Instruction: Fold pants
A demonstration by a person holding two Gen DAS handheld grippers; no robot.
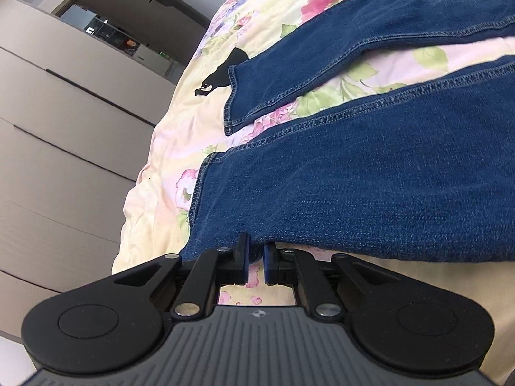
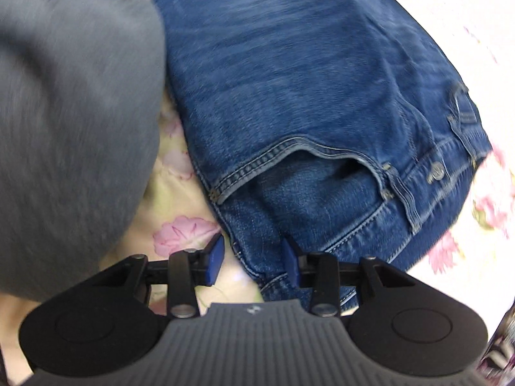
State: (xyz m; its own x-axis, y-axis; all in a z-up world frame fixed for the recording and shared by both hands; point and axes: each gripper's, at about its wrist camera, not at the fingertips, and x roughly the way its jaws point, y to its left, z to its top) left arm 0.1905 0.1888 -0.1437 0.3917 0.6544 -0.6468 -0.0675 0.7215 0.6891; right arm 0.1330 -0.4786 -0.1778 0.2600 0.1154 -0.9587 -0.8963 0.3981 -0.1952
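The left claw (image 1: pixel 256 262) sits narrowed at the side edge of 1 leg of the pants (image 1: pixel 370 189) — the denim's fold reaches just between its tips. The right claw (image 2: pixel 252 262) gapes wide around the waistband corner, near the pocket (image 2: pixel 309 157). Both legs lie spread on the floral bed (image 1: pixel 161 157).

Left wrist feed bright, even daylight, soft shadows only; I see crisp stitching on jeans (image 1: pixel 370 189). Strong fisheye bend: wardrobe (image 1: pixel 64 135) lines curve, corners vignette dark. Right wrist feed smeared by motion blur; denim weave streaks, grey sleeve (image 2: pixel 70 122) fully soft. Floral bedspread (image 2: pixel 457 25) washes out to near-white glare at top right. Right gripper (image 2: pixel 254 257) body stays sharp.
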